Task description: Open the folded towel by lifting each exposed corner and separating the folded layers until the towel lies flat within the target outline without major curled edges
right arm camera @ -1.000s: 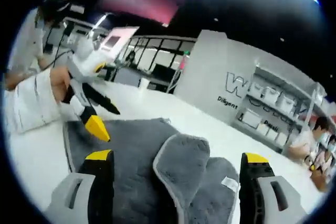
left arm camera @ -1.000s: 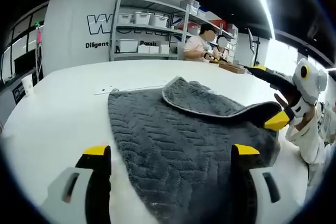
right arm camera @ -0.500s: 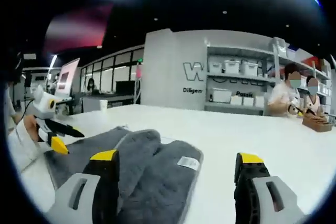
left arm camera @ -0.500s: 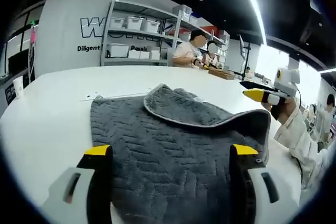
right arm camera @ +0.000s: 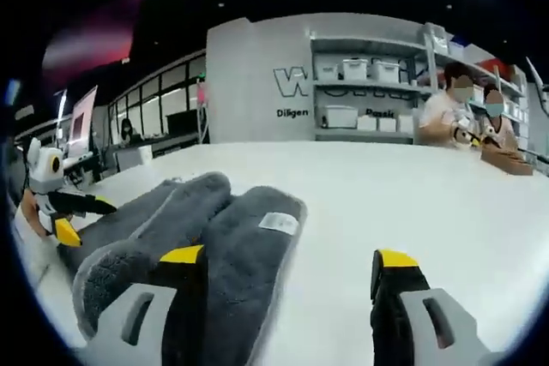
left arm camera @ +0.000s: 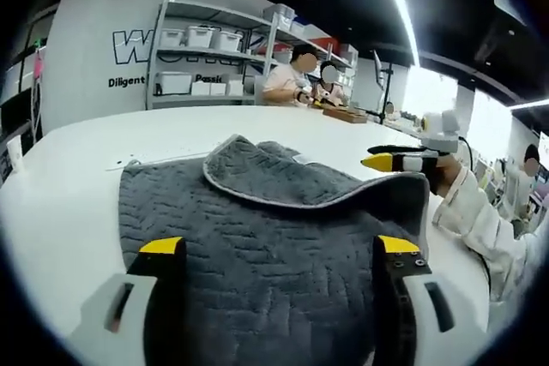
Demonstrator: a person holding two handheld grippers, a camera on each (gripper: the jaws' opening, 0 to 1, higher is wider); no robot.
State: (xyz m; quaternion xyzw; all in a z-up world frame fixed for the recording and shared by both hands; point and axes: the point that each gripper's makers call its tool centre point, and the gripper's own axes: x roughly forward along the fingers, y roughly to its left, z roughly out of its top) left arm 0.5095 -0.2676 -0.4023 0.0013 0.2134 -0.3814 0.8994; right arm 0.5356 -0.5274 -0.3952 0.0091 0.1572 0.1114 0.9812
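Over the grey towel (left arm camera: 266, 246) the left tongs (left arm camera: 279, 250) stand spread wide, gripping nothing, the cloth lying between the yellow tips. The right tongs (right arm camera: 283, 259) are likewise released, one tip over the towel's rolled folds, the other above bare white tabletop (right arm camera: 412, 195). One towel layer lies folded back, its pale edge curved. Two people (right arm camera: 467, 117) sit by shelves (left arm camera: 206, 57) beyond.

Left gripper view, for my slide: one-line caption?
Open left claw over a partly folded grey textured towel on a white table.
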